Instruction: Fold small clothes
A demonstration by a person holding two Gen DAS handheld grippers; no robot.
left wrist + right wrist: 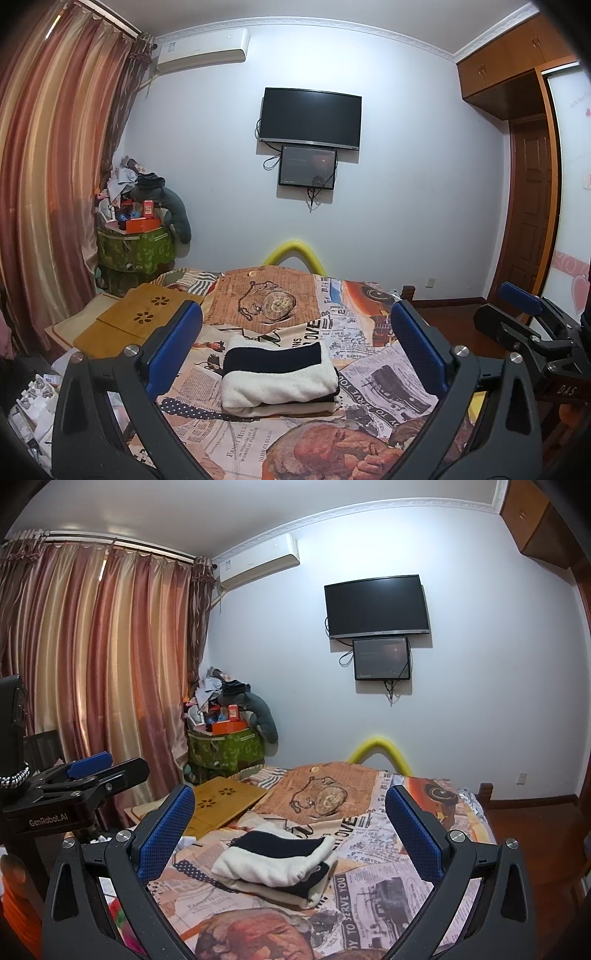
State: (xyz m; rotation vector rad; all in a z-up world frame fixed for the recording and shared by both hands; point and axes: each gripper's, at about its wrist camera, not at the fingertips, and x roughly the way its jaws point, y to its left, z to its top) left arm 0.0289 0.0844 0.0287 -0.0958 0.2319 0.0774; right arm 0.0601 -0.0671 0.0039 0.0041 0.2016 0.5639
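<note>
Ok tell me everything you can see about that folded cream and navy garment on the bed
The folded garment is a small, soft, fleecy-looking knit, cream with a wide navy band across its top layer. It lies flat in a compact stack of several layers, and the right wrist view shows a dark layer between the cream ones. It rests on the newspaper-print bedspread. Neither gripper touches it; both are open and held back from it.

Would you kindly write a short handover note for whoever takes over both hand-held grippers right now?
Left hand-held gripper: open, empty, held above the bed.
Right hand-held gripper: open, empty, likewise.
Folded garment: a cream and navy bundle lying on the newspaper-print bedspread, touching neither gripper.
Done: this piece looks folded into a compact stack.
Left: no other unfolded small clothes show on the bed; check before fetching the next piece.
</note>
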